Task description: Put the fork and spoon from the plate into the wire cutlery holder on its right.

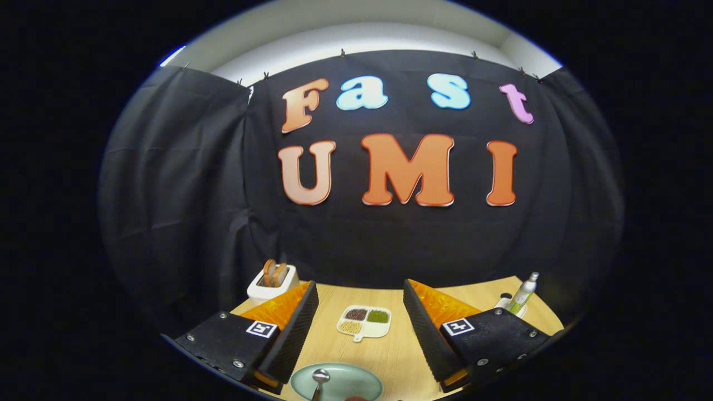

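Your hand-held gripper [361, 328] hangs above the pale wooden worktop [390, 351] with its fingers spread wide apart, nothing between them. Low between the fingers, nearest you, sits the round pale green plate [356, 384]; a shiny metal spoon [320, 379] lies on it, bowl pointing away from you. The fork can't be made out, since the plate's near side is cut off. Just ahead of the fingers, past the plate, is a small white divided dish with brown, green and yellow fillings [365, 321]. Beyond the left finger stands a white toaster with two brown slices [273, 281]; beyond the right finger, a slim bottle with a silver cap [523, 292].

Step, as I judge it: approach only, no utensil picked yet. Next move calls for tipping down toward the plate, lining the fingers across the spoon's handle and closing on it. Then you need to find the wire holder to the plate's right.
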### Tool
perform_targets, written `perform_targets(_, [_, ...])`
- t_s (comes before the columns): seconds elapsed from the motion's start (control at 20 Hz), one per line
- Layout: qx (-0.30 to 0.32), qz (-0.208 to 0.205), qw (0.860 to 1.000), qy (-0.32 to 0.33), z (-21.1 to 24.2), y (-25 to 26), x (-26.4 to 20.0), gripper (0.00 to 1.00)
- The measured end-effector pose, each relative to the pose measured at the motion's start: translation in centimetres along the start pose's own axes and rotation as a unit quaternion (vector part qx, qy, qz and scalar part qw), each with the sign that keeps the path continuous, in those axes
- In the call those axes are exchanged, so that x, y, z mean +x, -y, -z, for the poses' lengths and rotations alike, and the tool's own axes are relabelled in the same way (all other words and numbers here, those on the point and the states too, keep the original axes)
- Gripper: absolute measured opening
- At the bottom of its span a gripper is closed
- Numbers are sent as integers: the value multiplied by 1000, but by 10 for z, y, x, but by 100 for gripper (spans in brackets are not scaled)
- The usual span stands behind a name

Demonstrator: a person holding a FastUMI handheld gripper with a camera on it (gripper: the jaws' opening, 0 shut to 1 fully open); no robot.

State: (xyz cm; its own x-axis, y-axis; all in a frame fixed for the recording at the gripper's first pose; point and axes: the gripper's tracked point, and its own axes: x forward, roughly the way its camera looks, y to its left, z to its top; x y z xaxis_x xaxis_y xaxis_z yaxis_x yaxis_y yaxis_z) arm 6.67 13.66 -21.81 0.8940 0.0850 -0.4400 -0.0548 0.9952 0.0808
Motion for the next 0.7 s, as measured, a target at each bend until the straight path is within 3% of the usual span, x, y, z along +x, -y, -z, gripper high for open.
perform_targets(0.2, [-10, -26, 990, -140, 74, -26, 3, 92])
perform_targets(0.4, [-4, -41, 958, -282, 155, -39, 7, 93])
perform_targets(0.7, [1, -66, 910, -409, 226, -57, -1, 91])
